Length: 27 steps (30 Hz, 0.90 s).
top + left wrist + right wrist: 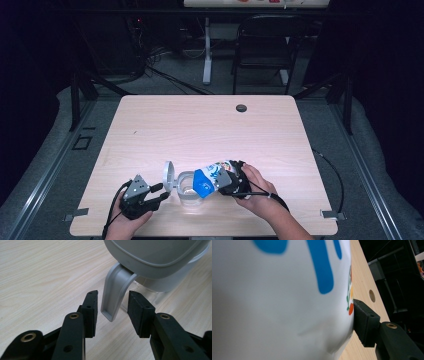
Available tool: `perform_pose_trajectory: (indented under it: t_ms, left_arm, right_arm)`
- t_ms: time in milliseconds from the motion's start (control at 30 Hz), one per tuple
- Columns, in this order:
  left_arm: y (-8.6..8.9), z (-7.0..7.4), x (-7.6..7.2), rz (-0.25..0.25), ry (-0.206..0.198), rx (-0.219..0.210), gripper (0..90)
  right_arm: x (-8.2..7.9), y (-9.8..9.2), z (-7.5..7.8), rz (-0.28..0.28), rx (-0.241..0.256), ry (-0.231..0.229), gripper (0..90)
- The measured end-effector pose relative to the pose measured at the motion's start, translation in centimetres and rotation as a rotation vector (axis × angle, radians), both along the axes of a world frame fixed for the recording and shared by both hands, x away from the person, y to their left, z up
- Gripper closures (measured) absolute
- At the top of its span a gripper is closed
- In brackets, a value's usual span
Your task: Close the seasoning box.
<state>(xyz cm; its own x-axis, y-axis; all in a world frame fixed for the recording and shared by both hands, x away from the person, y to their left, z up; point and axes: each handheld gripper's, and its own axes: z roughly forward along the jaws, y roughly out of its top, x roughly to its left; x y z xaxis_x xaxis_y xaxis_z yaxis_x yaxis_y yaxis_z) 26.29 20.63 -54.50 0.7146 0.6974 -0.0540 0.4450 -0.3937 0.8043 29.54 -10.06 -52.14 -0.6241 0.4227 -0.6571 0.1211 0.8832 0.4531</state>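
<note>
**Pouring from the carton into the open jug**

The work in hand looks like a pour. The right gripper [227, 181] is clamped on a white carton with blue and orange print [210, 179], tipped well over so its top end sits at the mouth of a clear plastic jug with a grey rim [189, 192]. The jug stands near the front edge of the pale wooden table [210, 125], between the 2 grippers, with its round grey hinged lid [167, 175] swung up and open. In the right gripper view 1 black pad [364, 321] presses flat against the carton's side; the other jaw is hidden behind the carton.

The left gripper [156, 192] is about half open. In the left gripper view its 2 pads stand either side of the jug's curved grey handle [115, 290], with a gap on each side, so it holds nothing.

Whether anything is flowing cannot be told. The next move likely calls for closing the left jaws on the handle to steady the jug, and keeping the carton's opening over the mouth while tilting.
</note>
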Motion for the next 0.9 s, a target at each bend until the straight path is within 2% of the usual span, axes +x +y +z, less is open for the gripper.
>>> perform_pose_trajectory:
  t_ms: [167, 600, 900]
  left_arm:
    - [-0.1, -0.07, -0.04, 0.005, 0.001, -0.009, 60.9]
    - [-0.19, -0.09, -0.04, 0.007, -0.001, 0.005, 60.9]
    - [-0.22, -0.13, -0.04, 0.006, -0.003, 0.0, 60.9]
  right_arm:
    - [-0.05, 0.15, -0.1, 0.0, -0.03, -0.023, 47.3]
    - [0.1, 0.44, -0.02, 0.008, -0.087, -0.071, 47.5]
    - [0.26, 0.62, 0.13, 0.017, -0.122, -0.091, 47.5]
